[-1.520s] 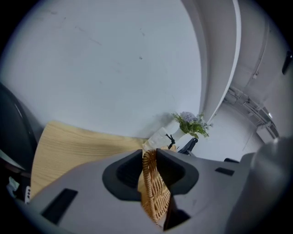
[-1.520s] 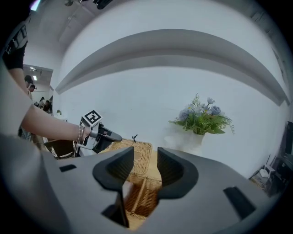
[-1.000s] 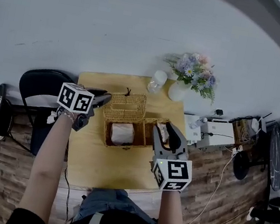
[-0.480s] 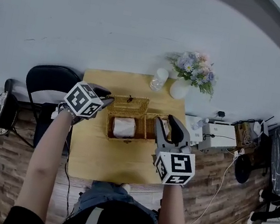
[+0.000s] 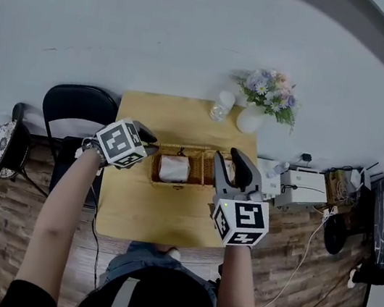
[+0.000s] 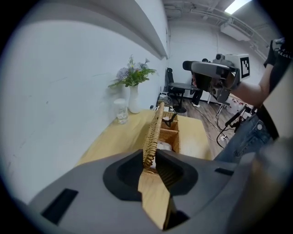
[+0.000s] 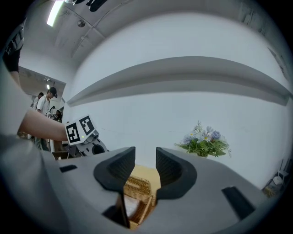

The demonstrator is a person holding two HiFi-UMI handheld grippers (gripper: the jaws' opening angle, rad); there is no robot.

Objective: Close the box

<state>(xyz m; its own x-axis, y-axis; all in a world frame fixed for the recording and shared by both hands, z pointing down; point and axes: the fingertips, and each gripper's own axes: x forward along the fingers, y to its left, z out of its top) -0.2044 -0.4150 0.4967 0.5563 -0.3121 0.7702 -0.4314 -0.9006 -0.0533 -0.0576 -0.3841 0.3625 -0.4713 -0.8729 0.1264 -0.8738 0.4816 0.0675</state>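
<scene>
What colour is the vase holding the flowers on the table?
White. The vase shows best in the left gripper view, standing against the wall.

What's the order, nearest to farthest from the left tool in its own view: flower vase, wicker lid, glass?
1. The wicker lid, clamped between the jaws of the left tool.
2. The glass, left of the lid, on the table by the wall.
3. The flower vase, just beyond the glass.
</scene>
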